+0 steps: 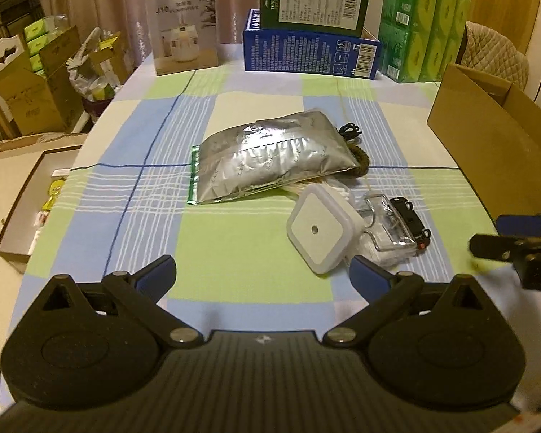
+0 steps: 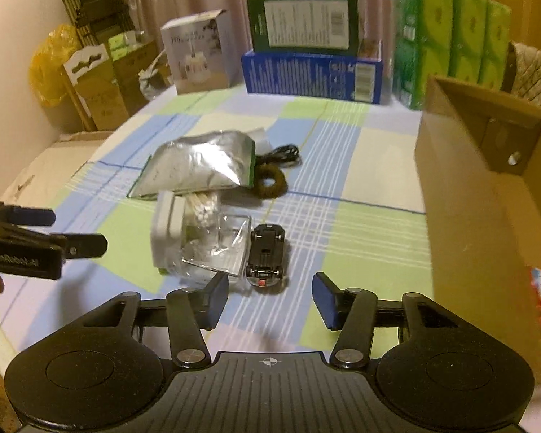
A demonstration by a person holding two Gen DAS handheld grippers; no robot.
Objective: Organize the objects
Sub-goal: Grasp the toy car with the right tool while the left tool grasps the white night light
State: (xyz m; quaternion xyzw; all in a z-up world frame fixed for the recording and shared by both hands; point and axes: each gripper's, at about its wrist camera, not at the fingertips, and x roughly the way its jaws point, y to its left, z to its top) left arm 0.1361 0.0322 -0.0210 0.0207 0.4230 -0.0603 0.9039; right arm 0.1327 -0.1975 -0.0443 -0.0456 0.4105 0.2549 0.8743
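Two grippers up over the checked tablecloth, both with fingers spread and nothing between them. Biggest item: open cardboard box on the right edge of the table, well apart from the clutter. Back row: green tissue packs, blue box with a dark green box standing on it, white carton to the left. Mid-table: silver foil pouch lying flat, overlapping a brown fuzzy ring and a black cable behind it. Nearer: white square night light, tilted, resting against a clear plastic case with cotton swabs behind; black toy car just beside the case on the right. Left gripper sits short of the night light, right fingertip near its edge, not touching. Right gripper hovers just short of the toy car, left fingertip near the clear case; contact there can't be confirmed.
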